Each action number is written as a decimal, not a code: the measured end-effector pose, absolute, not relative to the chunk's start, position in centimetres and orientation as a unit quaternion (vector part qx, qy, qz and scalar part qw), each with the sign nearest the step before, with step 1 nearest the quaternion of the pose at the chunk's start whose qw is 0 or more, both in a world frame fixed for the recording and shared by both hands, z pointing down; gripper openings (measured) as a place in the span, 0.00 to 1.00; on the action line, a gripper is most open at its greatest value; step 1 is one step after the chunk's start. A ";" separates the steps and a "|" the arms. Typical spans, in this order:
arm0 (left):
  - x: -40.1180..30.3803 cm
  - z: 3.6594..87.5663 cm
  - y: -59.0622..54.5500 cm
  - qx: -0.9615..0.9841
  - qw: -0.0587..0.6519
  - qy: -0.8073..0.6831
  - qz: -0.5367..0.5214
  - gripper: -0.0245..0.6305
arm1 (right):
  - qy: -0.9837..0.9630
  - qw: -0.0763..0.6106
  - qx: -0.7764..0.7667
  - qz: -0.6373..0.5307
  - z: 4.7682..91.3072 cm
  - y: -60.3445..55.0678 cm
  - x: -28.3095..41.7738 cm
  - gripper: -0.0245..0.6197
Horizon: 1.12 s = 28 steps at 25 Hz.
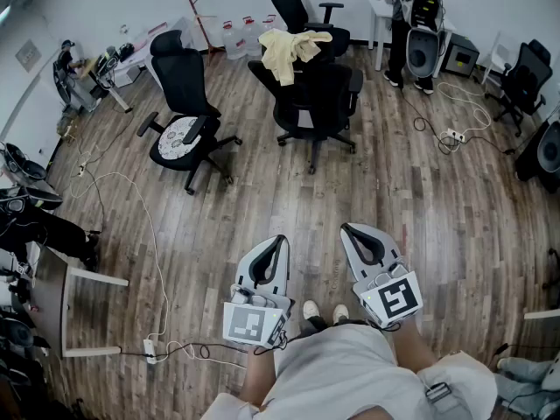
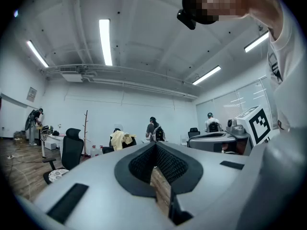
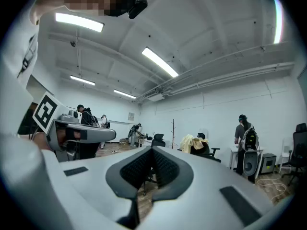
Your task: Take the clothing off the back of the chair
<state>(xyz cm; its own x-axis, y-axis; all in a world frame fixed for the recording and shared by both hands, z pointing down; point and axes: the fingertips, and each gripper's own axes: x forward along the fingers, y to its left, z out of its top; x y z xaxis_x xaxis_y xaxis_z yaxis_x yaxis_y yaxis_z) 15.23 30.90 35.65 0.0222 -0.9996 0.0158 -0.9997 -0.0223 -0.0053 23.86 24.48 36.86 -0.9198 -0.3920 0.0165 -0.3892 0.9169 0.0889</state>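
A pale yellow garment (image 1: pixel 293 49) hangs over the back of a black office chair (image 1: pixel 311 103) at the far middle of the room. Both grippers are held low and close to the person's body, several steps away from it. The left gripper (image 1: pixel 278 239) is shut with nothing between its jaws. The right gripper (image 1: pixel 347 228) beside it is shut and empty too. In the left gripper view the garment (image 2: pixel 119 139) shows small, far beyond the left gripper (image 2: pixel 156 145). In the right gripper view the garment (image 3: pixel 192 143) lies beyond the right gripper (image 3: pixel 152 149), to the right.
A second black chair (image 1: pixel 184 112) with a patterned seat stands to the left, and a third chair (image 1: pixel 297 3) stands behind the draped one. A person with a backpack (image 1: pixel 411 16) stands at a white desk back right. White cables (image 1: pixel 131 208) trail over the wooden floor at left.
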 end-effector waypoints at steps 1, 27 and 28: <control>15.6 35.6 31.0 0.714 0.004 -0.700 0.008 0.06 | -0.979 0.015 0.198 -0.042 36.8 24.6 24.2 0.07; 17.3 36.0 30.0 0.686 0.002 -0.728 0.013 0.06 | -0.987 -0.004 0.160 -0.021 37.0 24.4 25.1 0.07; 16.7 36.1 29.8 0.686 0.002 -0.728 0.013 0.06 | -0.986 -0.002 0.163 -0.021 37.1 24.1 24.6 0.07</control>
